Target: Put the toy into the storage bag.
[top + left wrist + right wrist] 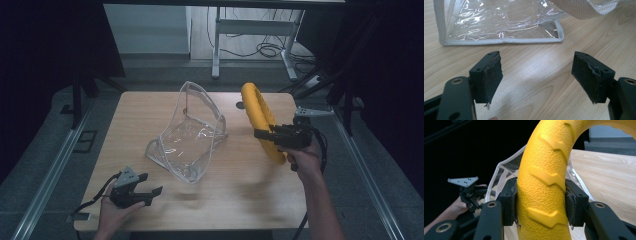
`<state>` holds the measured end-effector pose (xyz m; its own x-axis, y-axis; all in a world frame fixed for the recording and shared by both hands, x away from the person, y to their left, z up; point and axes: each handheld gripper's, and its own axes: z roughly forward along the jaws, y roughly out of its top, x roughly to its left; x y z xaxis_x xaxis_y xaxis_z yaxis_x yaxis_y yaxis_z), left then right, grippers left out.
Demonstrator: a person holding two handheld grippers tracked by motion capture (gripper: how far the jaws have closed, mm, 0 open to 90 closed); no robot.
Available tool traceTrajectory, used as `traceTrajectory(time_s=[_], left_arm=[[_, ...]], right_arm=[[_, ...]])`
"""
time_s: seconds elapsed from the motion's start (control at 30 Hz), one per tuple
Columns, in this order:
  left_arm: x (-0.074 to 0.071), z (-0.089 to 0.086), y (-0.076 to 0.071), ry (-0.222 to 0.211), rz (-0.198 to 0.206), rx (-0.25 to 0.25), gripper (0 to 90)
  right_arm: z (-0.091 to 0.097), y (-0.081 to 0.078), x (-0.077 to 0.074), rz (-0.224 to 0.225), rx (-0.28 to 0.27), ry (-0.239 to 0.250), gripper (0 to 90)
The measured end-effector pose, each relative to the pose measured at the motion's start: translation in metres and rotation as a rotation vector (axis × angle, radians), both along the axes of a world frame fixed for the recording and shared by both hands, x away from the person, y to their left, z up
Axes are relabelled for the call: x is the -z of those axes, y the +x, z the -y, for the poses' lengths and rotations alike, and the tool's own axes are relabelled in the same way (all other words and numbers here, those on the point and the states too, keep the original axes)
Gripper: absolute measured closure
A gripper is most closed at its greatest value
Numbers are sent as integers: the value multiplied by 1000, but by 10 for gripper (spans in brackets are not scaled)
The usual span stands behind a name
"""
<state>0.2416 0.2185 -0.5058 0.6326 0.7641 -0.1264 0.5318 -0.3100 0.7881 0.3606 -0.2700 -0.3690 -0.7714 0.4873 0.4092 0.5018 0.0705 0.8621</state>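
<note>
Yellow ring [261,120]: you held it upright above the table's [150,107] right side, clamped between your right gripper's [272,136] jaws, beside the clear bag [189,132], your left gripper [147,190] gaping empty near the front-left edge.

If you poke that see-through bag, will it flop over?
Probably. The clear bag looks like thin, crinkly plastic with soft cloth edging, and it already leans and sags. It likely weighs little, so a push may slide it across the smooth wooden table instead.
</note>
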Motion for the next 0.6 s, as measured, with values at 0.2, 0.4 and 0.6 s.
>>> traceTrajectory(time_s=[0.2, 0.4, 0.6], left_arm=[[0, 0, 0, 1, -1, 1, 241], [1, 0, 0, 0, 1, 0, 242], [1, 1, 0, 0, 1, 1, 241]], right_arm=[[-5, -4, -1, 7, 23, 48, 518], [-8, -7, -2, 36, 55, 96, 518], [-14, -9, 0, 53, 94, 145, 518]])
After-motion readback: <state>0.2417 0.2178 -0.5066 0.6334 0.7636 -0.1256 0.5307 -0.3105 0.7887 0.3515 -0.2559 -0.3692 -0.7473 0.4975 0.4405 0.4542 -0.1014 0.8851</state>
